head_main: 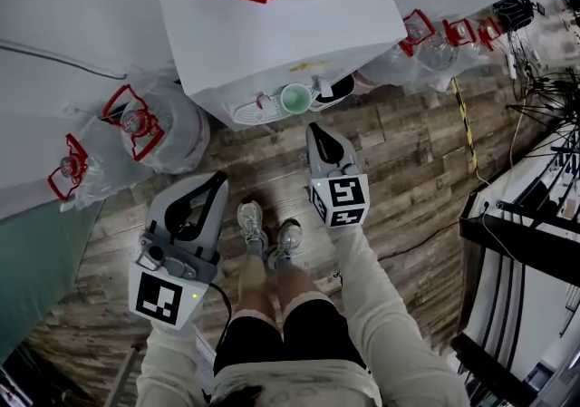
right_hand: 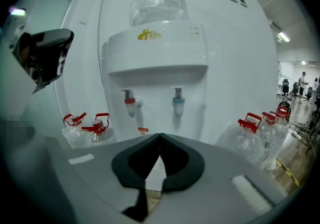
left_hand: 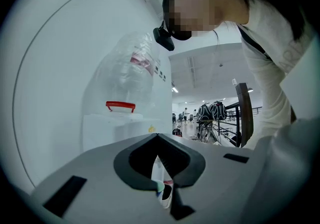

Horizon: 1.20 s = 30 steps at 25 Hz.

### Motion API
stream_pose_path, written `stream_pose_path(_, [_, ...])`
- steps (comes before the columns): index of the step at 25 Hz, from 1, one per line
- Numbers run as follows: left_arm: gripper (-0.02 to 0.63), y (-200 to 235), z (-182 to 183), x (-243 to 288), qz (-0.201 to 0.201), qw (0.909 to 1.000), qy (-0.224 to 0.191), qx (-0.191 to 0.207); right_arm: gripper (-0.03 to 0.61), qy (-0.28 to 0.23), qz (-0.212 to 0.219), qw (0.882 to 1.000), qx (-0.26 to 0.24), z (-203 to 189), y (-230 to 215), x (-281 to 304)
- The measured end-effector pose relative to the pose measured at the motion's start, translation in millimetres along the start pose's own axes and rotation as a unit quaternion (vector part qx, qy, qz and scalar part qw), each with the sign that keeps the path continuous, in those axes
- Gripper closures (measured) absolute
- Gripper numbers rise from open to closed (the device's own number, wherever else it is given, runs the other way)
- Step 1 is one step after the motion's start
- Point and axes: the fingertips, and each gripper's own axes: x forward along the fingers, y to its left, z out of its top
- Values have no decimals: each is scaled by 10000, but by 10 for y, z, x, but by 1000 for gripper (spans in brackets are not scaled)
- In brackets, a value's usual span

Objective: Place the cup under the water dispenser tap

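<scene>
Head view shows the green cup (head_main: 296, 99) at upper centre, upright on the drip tray (head_main: 249, 112) of the water dispenser (head_main: 272, 33). It seems to sit between the red tap (right_hand: 130, 102) and the blue tap (right_hand: 178, 102), though I cannot be sure. Just below it, the right gripper (head_main: 315, 130) has its jaws fully together on nothing. The left gripper (head_main: 216, 182), lower left, is likewise closed and empty. Best to keep clear of the rim and nudge the cup only if its alignment proves off.
</scene>
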Motion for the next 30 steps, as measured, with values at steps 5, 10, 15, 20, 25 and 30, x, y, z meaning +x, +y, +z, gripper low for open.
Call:
stream_pose_path(5, [609,-95,215,20,14,10000,-48,34,569,-244,24,9997,-91,339,80,-336])
stream_pose_path(10, [609,-191,433,6,44,9999,-82,91,569,-325,90,9993,-158,635,138,-627])
stream_pose_path(15, [609,-283,614,-29,107,9998,-72,129,569,-369,169,9990,-173,866,174,-895])
stream_pose_path(20, [609,-398,808,-82,162,9997,-34,173,569,-511,216,9982,-223,1141,233,-1192])
stream_pose_path(25, [609,-514,1028,-173,236,9995,-88,190,569,-564,293,9976,-261,1322,291,-1498])
stream_pose_path(30, [609,-612,1206,-267,356,9991,-166,178,569,-647,305,9969,-332,1490,341,-1759])
